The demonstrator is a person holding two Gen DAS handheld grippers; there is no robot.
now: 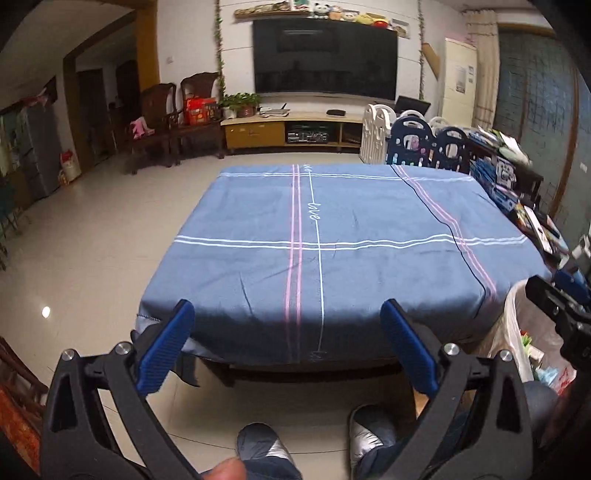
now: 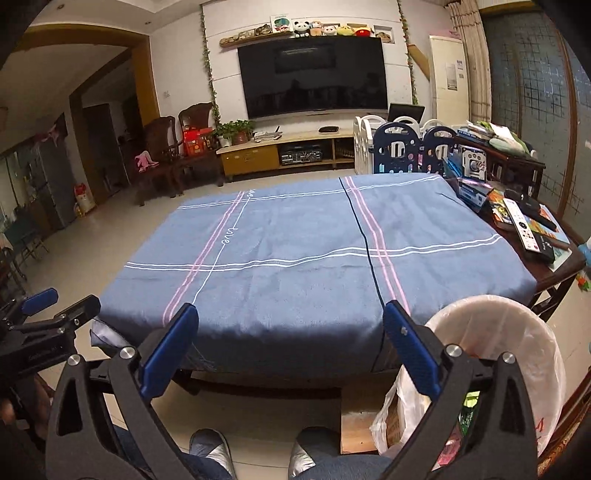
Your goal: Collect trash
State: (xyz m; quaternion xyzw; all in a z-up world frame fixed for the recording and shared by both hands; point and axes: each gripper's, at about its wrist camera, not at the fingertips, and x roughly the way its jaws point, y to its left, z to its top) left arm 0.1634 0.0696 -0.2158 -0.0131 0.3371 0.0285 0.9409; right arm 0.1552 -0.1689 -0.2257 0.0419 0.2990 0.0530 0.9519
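Two views along handheld grippers, facing a living room. Left gripper [image 1: 288, 317] with its blue-padded tongs spread wide apart, nothing between them, held above the near edge of a low table [image 1: 280, 373] draped in a blue cloth [image 1: 369, 236] crossed by white and pink stripes, the word "love" stitched along one line. Right gripper [image 2: 291, 321] likewise spread wide and empty, held over the same near edge, just left of a trash bin [image 2: 498, 332] lined with a pale plastic bag. Bin on the floor at the table's near right corner, colourful wrappers [image 2: 469, 406] visible inside; cloth surface bare of litter. Bin rim [image 1: 513, 325] also at the right edge of the left view, beside the black body of the right gripper. Right of the table, a dark wooden side table [image 2: 554, 273] piled with books, boxes and a white remote control [image 2: 521, 225]. Below, two knees [image 2: 321, 446] in blue denim. Beyond, a large dark television [image 2: 314, 74] on the wall, soft toys [image 2: 325, 28] on the shelf above, two dark wooden chairs [image 2: 173, 147] to the left.
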